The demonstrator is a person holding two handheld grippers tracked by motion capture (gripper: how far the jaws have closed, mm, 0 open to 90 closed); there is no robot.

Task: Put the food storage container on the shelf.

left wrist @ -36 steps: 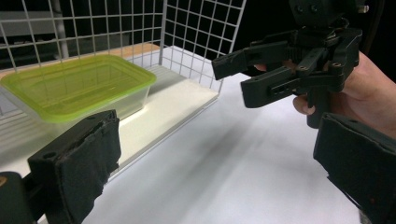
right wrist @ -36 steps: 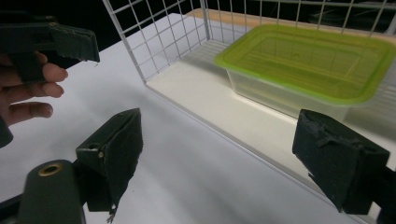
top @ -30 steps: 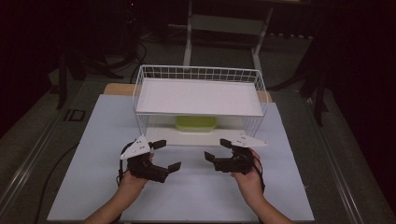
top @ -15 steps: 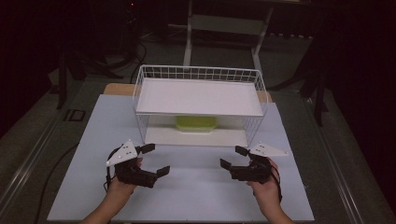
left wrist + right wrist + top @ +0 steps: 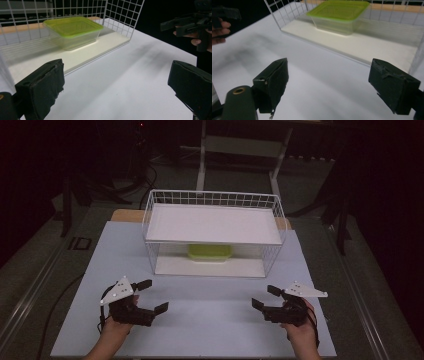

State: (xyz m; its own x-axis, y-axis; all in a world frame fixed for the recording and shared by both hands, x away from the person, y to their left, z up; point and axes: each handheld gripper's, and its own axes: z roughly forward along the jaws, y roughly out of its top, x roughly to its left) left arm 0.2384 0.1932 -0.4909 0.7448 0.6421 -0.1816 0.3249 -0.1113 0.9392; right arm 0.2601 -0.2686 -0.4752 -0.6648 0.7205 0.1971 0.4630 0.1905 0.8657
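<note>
Claws farther apart than before, both agape.

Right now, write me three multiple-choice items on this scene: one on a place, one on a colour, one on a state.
1. The container sits:
A. on the rack's top shelf
B. on the rack's lower shelf
C. on the bare table

2. Its lid is:
A. green
B. red
C. blue

3. The left gripper and right gripper are:
A. both shut
B. both open, empty
C. both gripping the rack

Key: B, it rests under the wire rack's top shelf; A, the lid looks yellow-green; B, each pair of jaws stands wide apart with nothing between.
</note>
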